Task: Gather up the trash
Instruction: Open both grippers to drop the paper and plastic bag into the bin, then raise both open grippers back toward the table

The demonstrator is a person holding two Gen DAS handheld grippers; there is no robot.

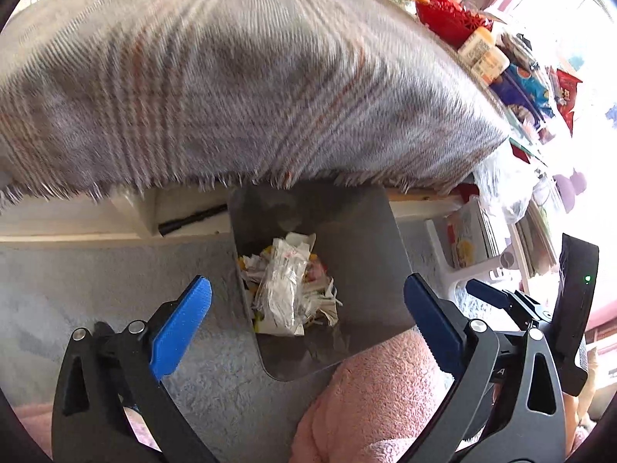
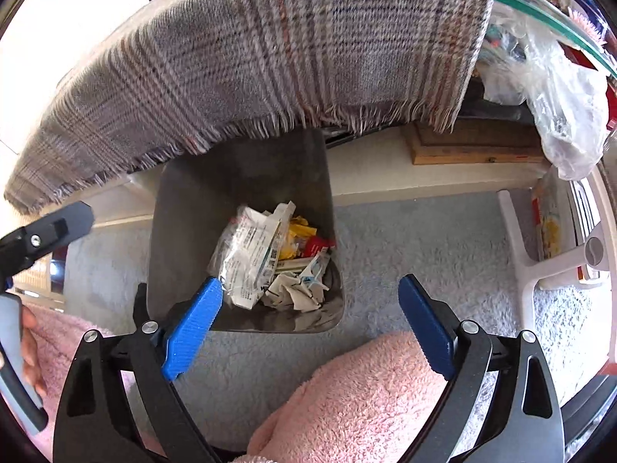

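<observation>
Left wrist view first: the left hand-held gripper (image 1: 306, 318) stands with its blue fingers spread wide and nothing between them, hanging over the mouth of a dark grey waste bin (image 1: 362, 239) that sits on a pale blue carpet (image 1: 115, 289). Right wrist view: the right hand-held gripper (image 2: 310, 326) is likewise wide apart and empty, its left finger just over the bin's near rim, its right finger over carpet and a knee in pink fleece (image 2: 366, 386).

Down in the bin lies the trash (image 2: 270, 262): crumpled white paper, a clear plastic wrapper with print, yellow and red scraps. So what has been collected sits inside, low in the bin, and neither tool carries anything.

Outward from there, a fringed plaid blanket (image 2: 270, 50) hangs off the edge above and its fringe drapes over the bin's far rim. Off to the right are a loose clear plastic bag (image 2: 559, 88), a white plastic stool (image 2: 540, 254) and, in the left view, a crowded table (image 1: 493, 61) of bottles and packets.

Risks, as I judge them: the next reach upward could snag a finger in the blanket's fringe and drag it, with whatever rests on it, down into the bin. The two tools hang close together, so they could knock each other as they part. A careless sweep could catch the bin's rim and tip it, spilling the light paper back onto the carpet. Among that clutter, something still wanted could be mistaken for rubbish.
</observation>
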